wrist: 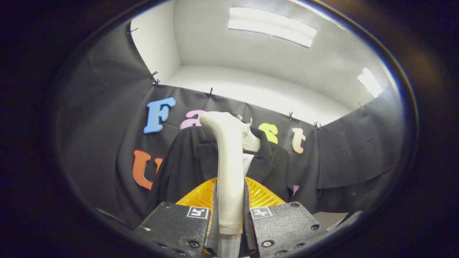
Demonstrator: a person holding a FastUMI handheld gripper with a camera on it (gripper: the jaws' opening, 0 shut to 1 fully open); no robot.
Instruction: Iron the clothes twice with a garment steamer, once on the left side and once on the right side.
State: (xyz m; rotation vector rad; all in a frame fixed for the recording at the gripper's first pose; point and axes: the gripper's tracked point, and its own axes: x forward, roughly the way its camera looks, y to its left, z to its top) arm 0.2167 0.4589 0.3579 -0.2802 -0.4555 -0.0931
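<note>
A: Right, what is the hand-held gripper [229,218] doing?

B: Clenched on the garment steamer [229,172]; both fingers press its handle, which stands upright between them.

A: And the clothes?

B: A dark jacket [186,161] hangs just beyond the steamer's head, on a hanger. Best keep the head level and travel slowly down one side.

A: Any containers?

B: None to be seen.

A recording booth: black cloth wall [351,157] clipped up beneath white panels [251,89] and ceiling lights [272,27].
</note>
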